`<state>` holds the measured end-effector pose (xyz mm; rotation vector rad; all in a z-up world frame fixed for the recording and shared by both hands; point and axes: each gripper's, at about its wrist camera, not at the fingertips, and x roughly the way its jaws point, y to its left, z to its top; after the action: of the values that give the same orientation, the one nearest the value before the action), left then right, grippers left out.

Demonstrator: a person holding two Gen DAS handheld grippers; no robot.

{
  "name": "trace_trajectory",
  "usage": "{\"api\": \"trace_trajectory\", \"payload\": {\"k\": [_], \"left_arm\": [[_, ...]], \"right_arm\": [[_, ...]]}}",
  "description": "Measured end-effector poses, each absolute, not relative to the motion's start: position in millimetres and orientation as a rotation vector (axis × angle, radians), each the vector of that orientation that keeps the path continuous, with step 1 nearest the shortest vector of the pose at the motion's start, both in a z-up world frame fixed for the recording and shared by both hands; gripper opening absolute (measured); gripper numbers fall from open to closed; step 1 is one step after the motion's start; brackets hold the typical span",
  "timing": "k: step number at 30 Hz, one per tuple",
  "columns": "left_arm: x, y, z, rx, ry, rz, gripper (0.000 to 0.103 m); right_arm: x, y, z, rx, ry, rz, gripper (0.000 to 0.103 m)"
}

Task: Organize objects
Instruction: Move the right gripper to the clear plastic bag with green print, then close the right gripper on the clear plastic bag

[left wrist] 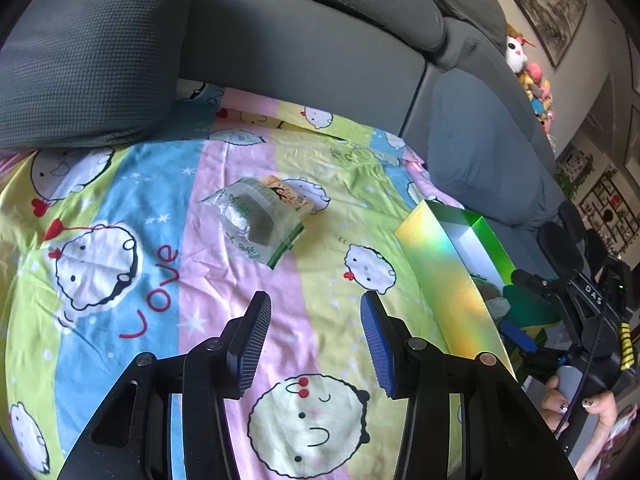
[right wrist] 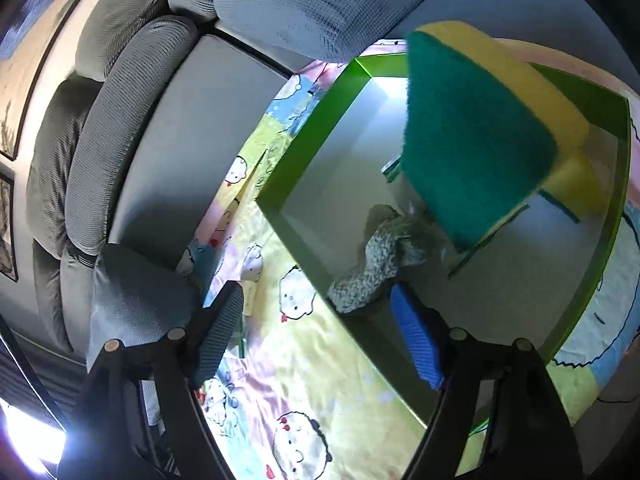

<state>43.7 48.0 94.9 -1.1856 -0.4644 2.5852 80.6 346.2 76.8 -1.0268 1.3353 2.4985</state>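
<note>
A green box (right wrist: 304,168) with a shiny outer wall (left wrist: 440,272) lies open on the cartoon bedsheet. In the right wrist view a green-and-yellow sponge (right wrist: 480,128) is in the air above the box, free of the fingers. A speckled knitted cloth (right wrist: 372,264) lies inside the box. My right gripper (right wrist: 320,332) is open over the box's near rim; it also shows in the left wrist view (left wrist: 520,340). My left gripper (left wrist: 316,312) is open and empty above the sheet. Ahead of it lie a clear plastic bag (left wrist: 252,220) and an orange snack packet (left wrist: 288,196).
A grey sofa back (left wrist: 312,52) and a grey cushion (left wrist: 84,56) border the sheet at the far side. Plush toys (left wrist: 532,76) sit on the sofa's right end. Framed pictures (left wrist: 552,4) hang on the wall.
</note>
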Motion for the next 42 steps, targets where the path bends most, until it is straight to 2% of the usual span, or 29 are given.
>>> {"api": "trace_trajectory", "payload": {"k": [9, 10, 12, 17, 22, 28, 33, 42], "left_arm": [[40, 32, 91, -1.238, -0.553, 2.642, 0.048], [39, 29, 91, -1.243, -0.562, 2.655, 0.050], [40, 22, 92, -1.247, -0.573, 2.705, 0.066], [42, 2, 97, -1.220, -0.592, 2.780, 0.069], [40, -23, 93, -1.235, -0.741, 2.729, 0.070], [39, -52, 88, -1.269, -0.873, 2.731, 0.070], [40, -69, 81, -1.299, -0.961, 2.722, 0.070], [33, -74, 64, -1.404, -0.980, 2.692, 0.070]], "right_arm": [[83, 323, 117, -0.876, 1.092, 2.706, 0.081], [81, 318, 120, -0.878, 1.074, 2.731, 0.083], [73, 301, 124, -0.922, 1.002, 2.763, 0.084], [48, 252, 141, -1.025, 0.725, 2.811, 0.085], [11, 199, 146, -1.024, 0.506, 2.951, 0.094], [-44, 138, 126, -1.118, 0.122, 2.974, 0.094], [-80, 103, 90, -1.171, -0.006, 3.063, 0.094], [-94, 75, 38, -1.312, -0.202, 3.000, 0.091]]}}
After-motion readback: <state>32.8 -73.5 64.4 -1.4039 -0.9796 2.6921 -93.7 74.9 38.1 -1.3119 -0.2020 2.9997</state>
